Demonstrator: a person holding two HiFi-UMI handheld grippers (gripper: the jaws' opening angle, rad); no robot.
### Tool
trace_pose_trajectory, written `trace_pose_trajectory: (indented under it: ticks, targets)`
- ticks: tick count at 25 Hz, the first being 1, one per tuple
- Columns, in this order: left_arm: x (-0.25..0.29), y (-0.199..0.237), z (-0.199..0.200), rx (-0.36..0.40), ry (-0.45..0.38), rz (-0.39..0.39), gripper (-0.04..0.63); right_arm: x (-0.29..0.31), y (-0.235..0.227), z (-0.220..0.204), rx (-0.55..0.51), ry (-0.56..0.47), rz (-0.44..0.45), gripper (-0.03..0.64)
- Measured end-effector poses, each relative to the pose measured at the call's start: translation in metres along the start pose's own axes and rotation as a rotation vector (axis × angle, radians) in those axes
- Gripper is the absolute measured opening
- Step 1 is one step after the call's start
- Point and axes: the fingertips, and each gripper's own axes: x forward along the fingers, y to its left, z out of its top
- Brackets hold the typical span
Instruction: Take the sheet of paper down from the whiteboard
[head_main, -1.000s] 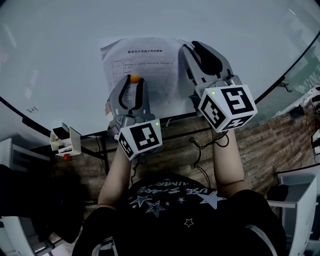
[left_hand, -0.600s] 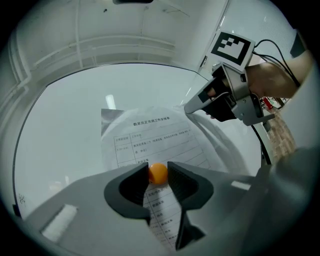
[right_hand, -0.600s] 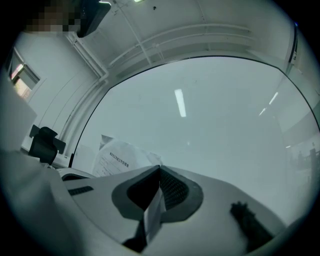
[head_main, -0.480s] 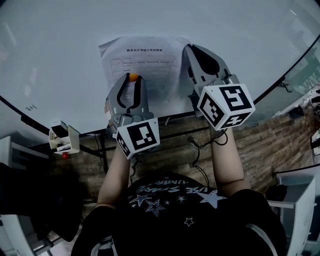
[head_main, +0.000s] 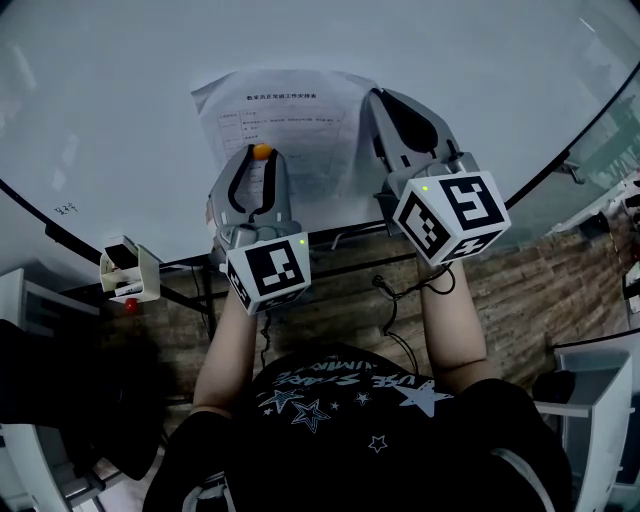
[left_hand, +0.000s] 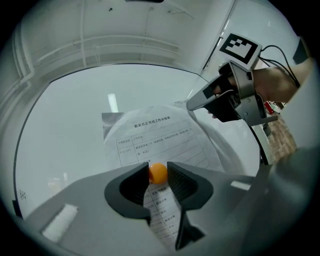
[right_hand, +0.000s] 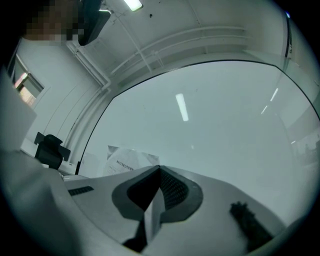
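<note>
Claw L (left_hand: 158, 176) just closed on orange magnet (head_main: 262, 152); claw R (right_hand: 159, 170) pinches paper (head_main: 290, 112) edge.

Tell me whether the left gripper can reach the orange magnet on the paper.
Likely yes: the orange magnet sits between the jaws of the left gripper, which have just been closing on it; nothing blocks it.

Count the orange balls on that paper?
1: the small round orange ball sits mid-sheet on the printed white paper, between the left tongs, which have just been closing on it. Others may be hidden.
</note>
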Motion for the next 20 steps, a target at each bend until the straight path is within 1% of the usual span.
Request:
trace_pose_trajectory:
  ticks: [2,5,9,13,16,20]
  targets:
    - [-0.003,0.0,0.002,0.006,0.005,-0.003,0.124,-0.003,0.002,0.004,0.006,-0.007,0.012,0.014]
    - [-0.015,-0.002,0.006,-0.006,0.006,-0.005,0.124,-0.012,0.006,0.008,0.008,-0.012,0.019,0.015]
    - [-0.042,-0.007,0.011,-0.02,-0.002,-0.002,0.124,-0.032,0.015,0.009,0.011,-0.021,0.024,0.015]
    - [-0.067,-0.013,0.013,-0.019,0.007,0.003,0.124,-0.055,0.019,0.011,0.025,-0.024,0.024,0.015]
    - [-0.085,-0.018,0.025,-0.003,-0.003,0.005,0.124,-0.076,0.023,0.011,0.032,-0.016,0.032,0.015]
    - [-0.112,-0.031,0.037,-0.015,0.011,0.007,0.124,-0.106,0.03,0.011,0.046,-0.001,0.041,0.015]
